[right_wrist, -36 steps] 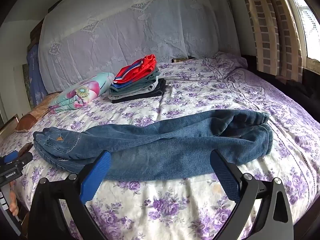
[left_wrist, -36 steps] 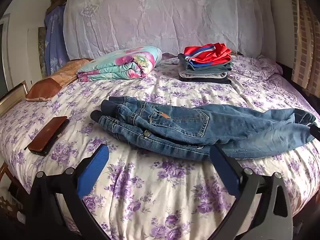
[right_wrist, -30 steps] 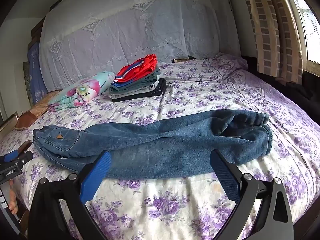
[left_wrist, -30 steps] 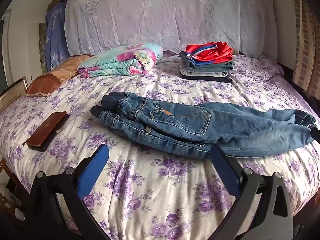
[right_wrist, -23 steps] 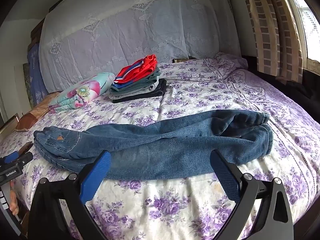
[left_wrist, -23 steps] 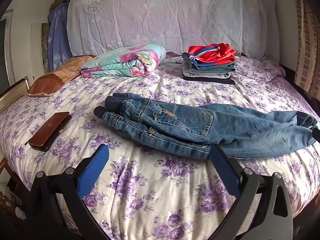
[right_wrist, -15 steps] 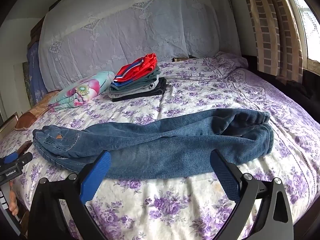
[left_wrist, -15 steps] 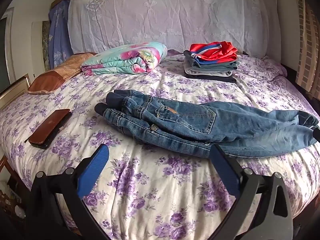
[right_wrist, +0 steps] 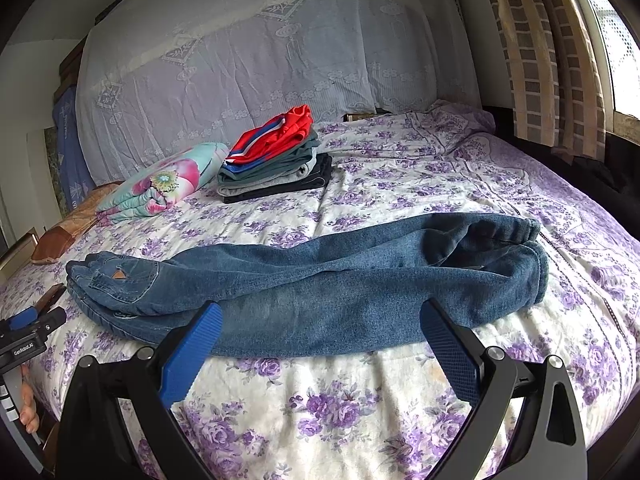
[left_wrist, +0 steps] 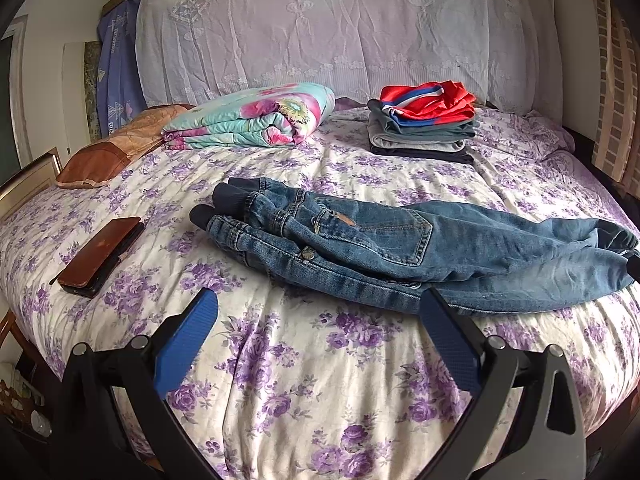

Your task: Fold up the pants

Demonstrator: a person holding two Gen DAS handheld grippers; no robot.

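I see both claws spread wide, empty: left claw (left_wrist: pixel 318 312) and right claw (right_wrist: pixel 320 322) hover at the near edge of the bed (left_wrist: pixel 304 368). Jeans (right_wrist: pixel 320 288) lie lengthwise across it, waistband left, cuffs right.

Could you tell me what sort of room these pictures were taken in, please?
Most likely a home bedroom. A wide bed with a purple-flowered cover fills the view, a folded floral quilt and a stack of folded clothes lie near its lace-draped headboard, and a curtained window stands alongside.
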